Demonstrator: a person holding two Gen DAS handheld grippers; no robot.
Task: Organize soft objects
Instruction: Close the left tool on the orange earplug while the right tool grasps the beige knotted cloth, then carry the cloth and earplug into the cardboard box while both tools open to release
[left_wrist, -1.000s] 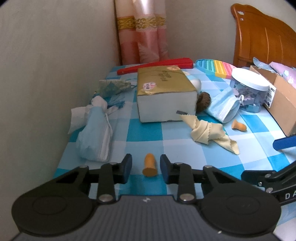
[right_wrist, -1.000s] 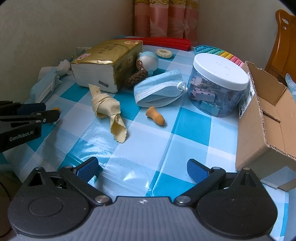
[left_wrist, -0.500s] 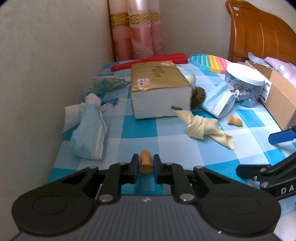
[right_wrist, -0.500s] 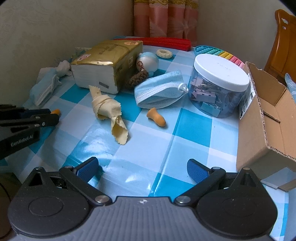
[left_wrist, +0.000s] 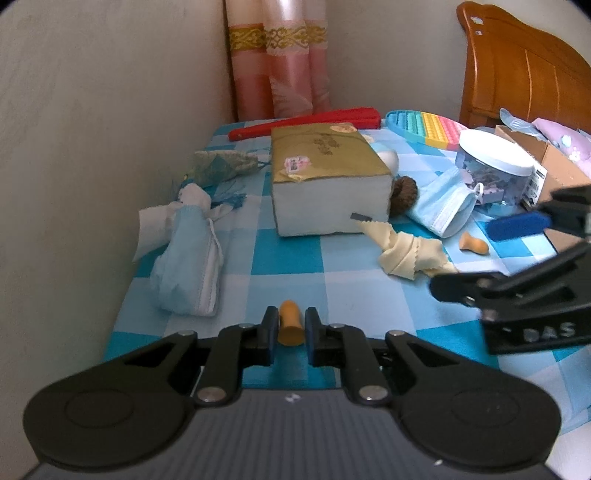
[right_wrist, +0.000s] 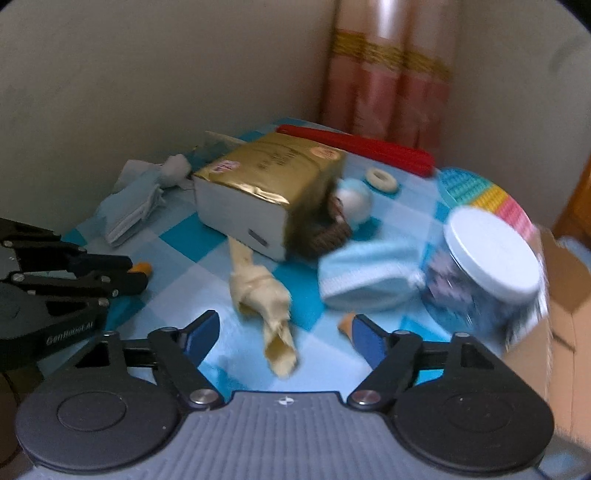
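My left gripper (left_wrist: 290, 325) is shut on an orange foam earplug (left_wrist: 289, 317) at the near edge of the blue checked tablecloth (left_wrist: 288, 258). In the right wrist view, that gripper (right_wrist: 138, 274) holds the earplug (right_wrist: 142, 266) at the left. My right gripper (right_wrist: 284, 328) hovers over a knotted yellow cloth (right_wrist: 264, 291); its jaws are closing, the cloth's tail lies between them and the pads do not touch it. A second orange earplug (left_wrist: 472, 243) lies beside the cloth, half hidden behind the right finger (right_wrist: 364, 332). The picture is blurred.
A gold tissue pack (left_wrist: 325, 181) sits mid-table, with a folded mask (left_wrist: 188, 266) near the left wall and another mask (left_wrist: 443, 206) to the right. A lidded jar (left_wrist: 495, 170) and a cardboard box (left_wrist: 554, 166) stand at right, with a red fan (left_wrist: 306, 122) behind.
The left gripper's jaws closed onto the orange earplug. The right gripper moved left and forward over the yellow cloth, rolled, and its jaws narrowed.
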